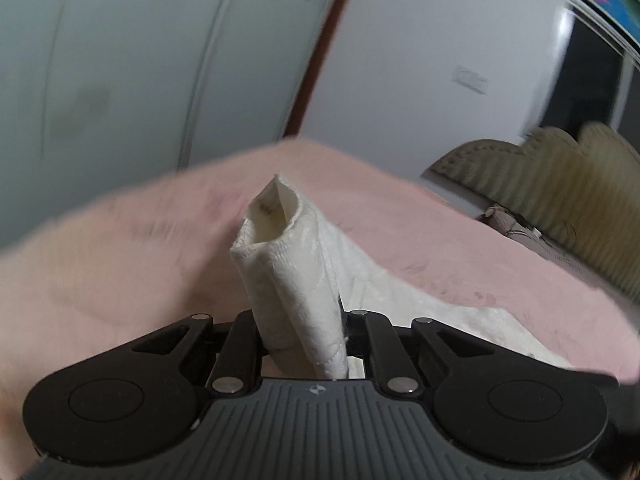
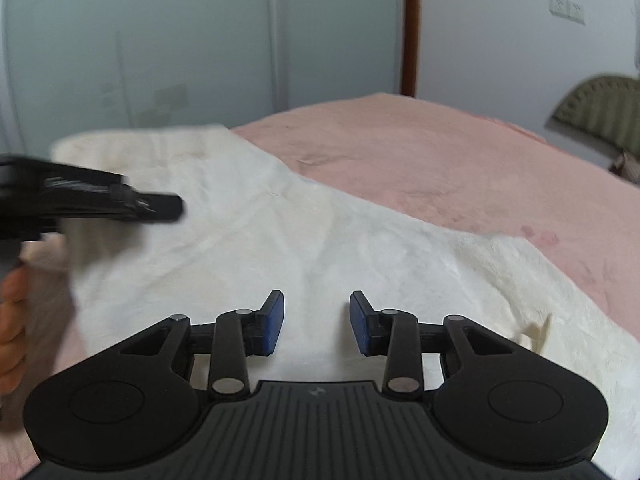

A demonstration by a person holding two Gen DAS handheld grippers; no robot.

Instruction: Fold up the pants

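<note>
Pinching a bunched pants [image 1: 296,272] edge, the left hand-held gripper [image 1: 304,344] is clamped; the right hand-held gripper [image 2: 317,322] hovers half-open, empty, above cloth running leftward.

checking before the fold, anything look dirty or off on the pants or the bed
Yes: the white pants show faint yellowish staining near their far end, and the pink blanket carries a few darker reddish spots near the pants' right edge. No tear or spill is visible.
</note>
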